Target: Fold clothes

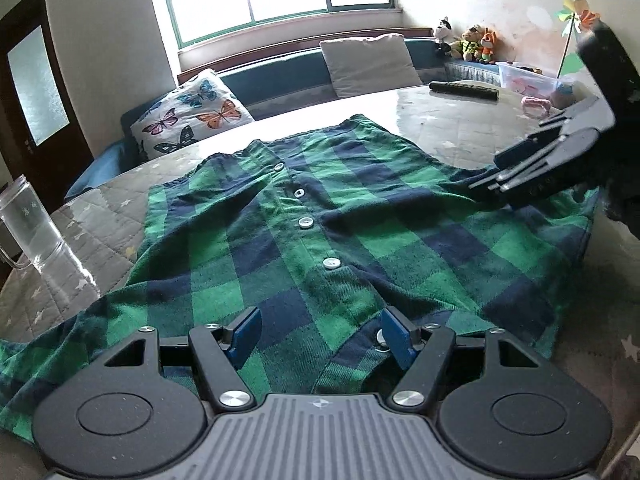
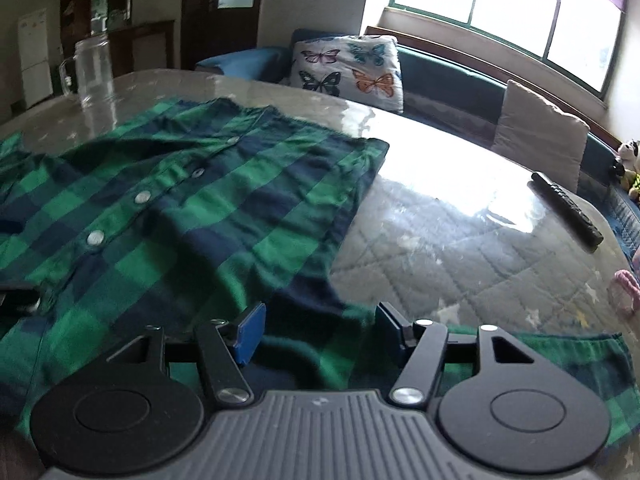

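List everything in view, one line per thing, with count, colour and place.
shirt: 1, green and navy check, spread buttoned-side up on the table
buttons: 5 visible, white, in a row down the shirt front
table: 1, glossy top over grey quilted star cloth
jug: 1, clear, on the table left of the shirt
remote: 1, black, far right part of the table
butterfly cushion: 1, white, on the bench
plain cushion: 1, grey, on the bench under the window
soft toys: about 3, mixed colours, bench corner
box: 1, clear, right of the table
pinwheel: 1, multicoloured, by the box
left claw: 1, black with blue pads, open over the shirt's near edge
right claw: 1, same colours, open over the shirt's right side
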Available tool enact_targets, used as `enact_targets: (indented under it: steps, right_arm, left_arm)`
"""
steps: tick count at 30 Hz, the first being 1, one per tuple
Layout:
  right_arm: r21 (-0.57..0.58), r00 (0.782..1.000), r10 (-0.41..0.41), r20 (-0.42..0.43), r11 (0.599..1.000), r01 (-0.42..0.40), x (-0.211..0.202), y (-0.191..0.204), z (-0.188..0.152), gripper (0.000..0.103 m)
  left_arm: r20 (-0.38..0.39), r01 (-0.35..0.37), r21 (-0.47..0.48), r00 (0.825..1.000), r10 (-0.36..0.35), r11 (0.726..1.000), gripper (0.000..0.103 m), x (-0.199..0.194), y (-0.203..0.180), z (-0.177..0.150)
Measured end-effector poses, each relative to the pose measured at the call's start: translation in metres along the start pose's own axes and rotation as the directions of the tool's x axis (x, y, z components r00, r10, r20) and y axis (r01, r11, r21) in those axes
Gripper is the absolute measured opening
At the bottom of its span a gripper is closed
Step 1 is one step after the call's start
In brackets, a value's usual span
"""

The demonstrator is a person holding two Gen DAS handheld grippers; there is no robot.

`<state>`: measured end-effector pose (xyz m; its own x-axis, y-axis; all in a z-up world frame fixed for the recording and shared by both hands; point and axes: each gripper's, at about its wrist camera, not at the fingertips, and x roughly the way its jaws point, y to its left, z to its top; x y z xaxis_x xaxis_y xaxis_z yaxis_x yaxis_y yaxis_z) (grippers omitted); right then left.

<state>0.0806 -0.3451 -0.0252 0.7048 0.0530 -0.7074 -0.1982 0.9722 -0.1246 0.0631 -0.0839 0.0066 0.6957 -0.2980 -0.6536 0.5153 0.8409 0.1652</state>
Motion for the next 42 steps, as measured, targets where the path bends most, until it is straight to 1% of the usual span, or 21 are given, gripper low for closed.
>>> enact_targets:
  steps: [3, 12, 15, 17, 21, 28, 30, 32, 36, 42]
  right_arm:
    - [-0.019, 1.000, 0.029, -0.011, 0.999, -0.030, -0.011, 0.006, -0.008, 0.064]
    - [-0.073, 0.992, 0.116, -0.047, 0.990, -0.119, -0.045, 0.023, -0.032, 0.065]
    - [-0.090, 0.988, 0.145, -0.060, 0.985, -0.150, -0.055, 0.028, -0.039, 0.065]
    - [-0.095, 0.983, 0.174, -0.065, 0.979, -0.180, -0.057, 0.028, -0.033, 0.065]
    - [-0.059, 0.980, 0.194, -0.040, 0.979, -0.196, -0.051, 0.019, -0.005, 0.065]
    - [0.012, 0.986, 0.169, 0.007, 0.986, -0.169, -0.012, -0.002, 0.054, 0.060]
    - [0.046, 0.987, 0.158, 0.012, 0.986, -0.158, 0.008, -0.010, 0.073, 0.056]
    - [0.077, 0.990, 0.143, 0.014, 0.987, -0.144, 0.025, -0.017, 0.088, 0.055]
    - [0.148, 0.992, 0.125, 0.007, 0.981, -0.124, 0.063, -0.032, 0.111, 0.051]
    - [0.219, 0.996, 0.089, -0.012, 0.972, -0.084, 0.114, -0.052, 0.129, 0.046]
  left_arm:
    - [-0.001, 0.011, -0.005, 1.000, -0.011, 1.000, 0.069, -0.001, 0.002, 0.000]
    - [0.004, 0.018, -0.022, 1.000, -0.018, 1.000, 0.069, -0.006, 0.011, 0.007]
    - [-0.002, -0.016, -0.050, 1.000, 0.016, 0.999, 0.069, 0.003, 0.031, 0.017]
    - [-0.008, -0.044, -0.072, 0.999, 0.043, 0.996, 0.069, 0.011, 0.047, 0.024]
    - [-0.022, -0.099, -0.114, 0.995, 0.097, 0.989, 0.069, 0.026, 0.079, 0.040]
    - [-0.050, -0.195, -0.185, 0.981, 0.189, 0.963, 0.068, 0.052, 0.135, 0.066]
    - [-0.060, -0.222, -0.205, 0.975, 0.214, 0.953, 0.067, 0.060, 0.151, 0.074]
    - [-0.073, -0.243, -0.225, 0.970, 0.232, 0.944, 0.065, 0.070, 0.166, 0.082]
    - [-0.110, -0.226, -0.269, 0.973, 0.203, 0.936, 0.063, 0.105, 0.193, 0.097]
    - [-0.157, -0.207, -0.311, 0.974, 0.164, 0.928, 0.063, 0.153, 0.215, 0.109]
